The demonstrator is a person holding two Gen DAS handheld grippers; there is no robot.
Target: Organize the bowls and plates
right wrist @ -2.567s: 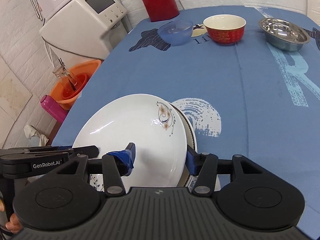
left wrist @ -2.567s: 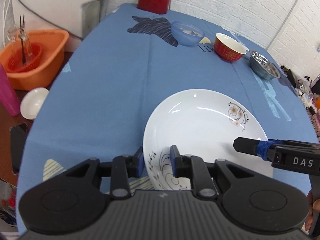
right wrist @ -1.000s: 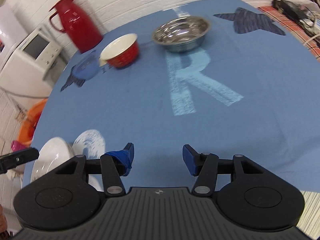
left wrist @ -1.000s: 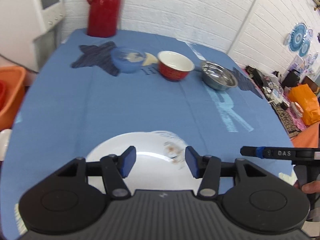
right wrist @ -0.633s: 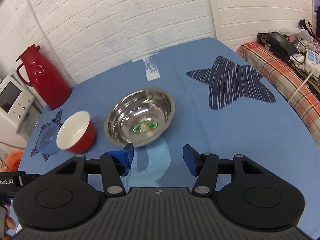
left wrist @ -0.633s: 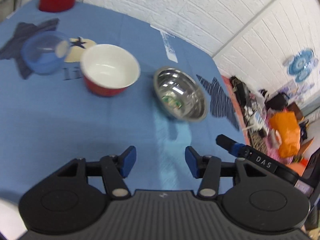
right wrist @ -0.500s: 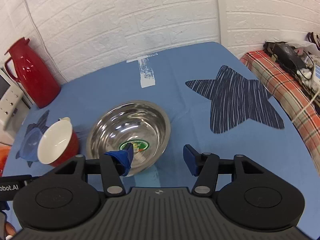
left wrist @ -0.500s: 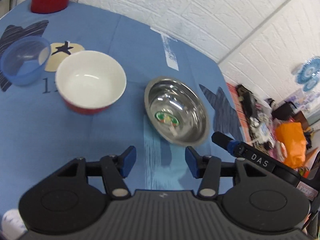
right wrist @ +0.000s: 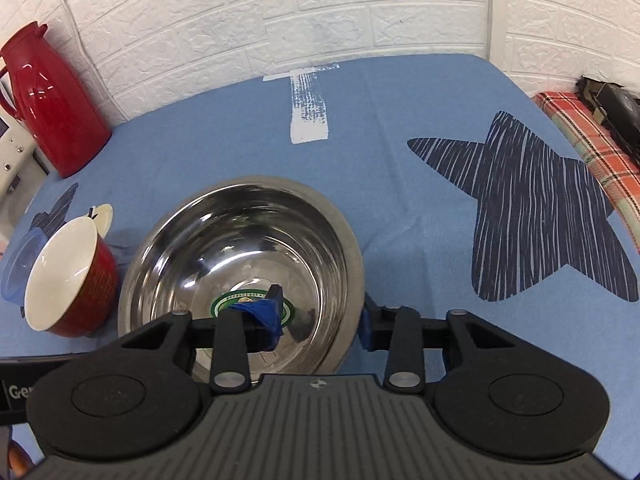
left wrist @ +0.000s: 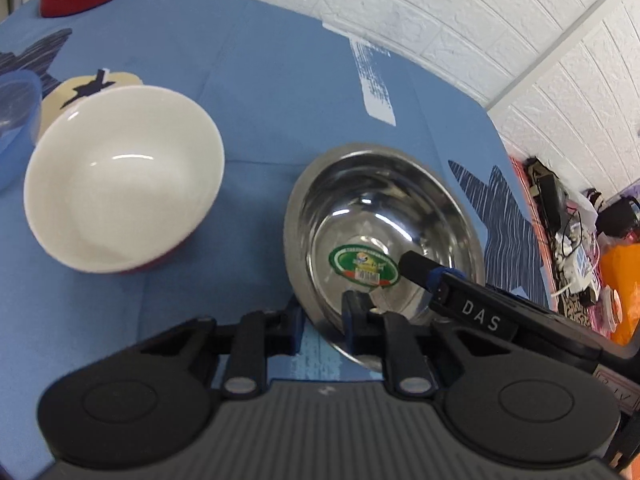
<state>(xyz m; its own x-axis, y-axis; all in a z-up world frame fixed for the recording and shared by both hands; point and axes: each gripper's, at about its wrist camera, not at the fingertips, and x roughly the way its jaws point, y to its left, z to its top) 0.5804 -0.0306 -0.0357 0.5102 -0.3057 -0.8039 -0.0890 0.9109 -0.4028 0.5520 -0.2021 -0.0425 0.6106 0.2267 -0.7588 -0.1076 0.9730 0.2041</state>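
- Left wrist view: my left tongs (left wrist: 320,322) sit over the near rim of the shiny round steel bowl (left wrist: 380,240) with the green sticker inside. One finger is outside the wall and one is inside. The gap looks narrow, but I cannot tell if they are pinching the rim yet. The red bowl with a white inside (left wrist: 120,176) stands just beside it on the blue bench (left wrist: 280,92). The clear blue plastic bowl (left wrist: 14,116) is at the far left edge.
- Right wrist view: my right tongs (right wrist: 320,316) are spread wide across the right wall of the steel bowl. The taped finger is down inside and the other finger is outside the rim. They are not squeezing. The tall red jug (right wrist: 48,96) stands by the wall.
- I think the step in hand is grabbing the steel bowl. Next I need to squeeze both tongs on the rim, then lift it level, maybe to stack it with the other bowls.
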